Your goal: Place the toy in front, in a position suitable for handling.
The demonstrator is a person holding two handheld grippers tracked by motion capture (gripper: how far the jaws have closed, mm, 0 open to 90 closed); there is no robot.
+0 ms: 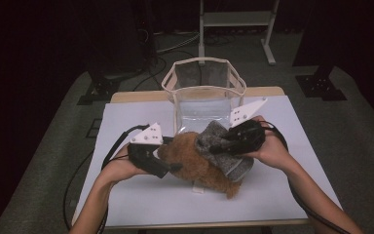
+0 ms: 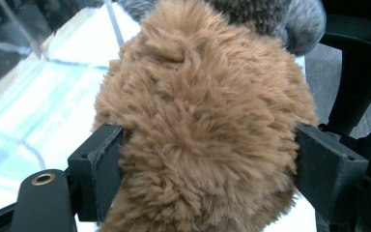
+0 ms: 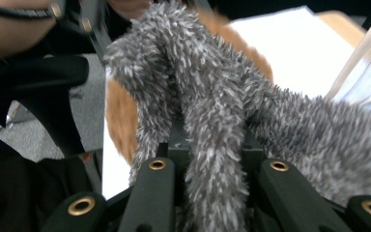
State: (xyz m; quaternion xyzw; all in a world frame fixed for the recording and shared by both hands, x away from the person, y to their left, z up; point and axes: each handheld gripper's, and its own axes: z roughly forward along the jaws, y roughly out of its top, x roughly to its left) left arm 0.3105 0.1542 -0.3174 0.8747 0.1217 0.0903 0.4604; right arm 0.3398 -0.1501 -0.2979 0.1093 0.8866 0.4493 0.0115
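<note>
The left gripper point(image 2: 207, 159) has its 2 jaws spread wide around a brown plush toy point(image 2: 203, 121), the pads pressing into the fur on either side, so it is grasping the toy's bulky body. The right gripper point(image 3: 217, 159) is clenched tight on a fold of a grey fuzzy cloth point(image 3: 212, 125), which bunches up between its jaws. Seen from above, the left gripper point(image 1: 151, 158) and right gripper point(image 1: 233, 141) meet over the toy point(image 1: 199, 163), which lies on the white table point(image 1: 141, 195) near its middle, a little toward the front edge, with the cloth point(image 1: 219, 148) draped over its right side. Just behind, toward the back edge, stands an open clear bag with a cream rim point(image 1: 203, 83). The likely risks: the soft fur may slide out of the wide left grip, the thin fold may slip from the right jaws, or the bulky toy may catch the bag's rim and tip it over.
</note>
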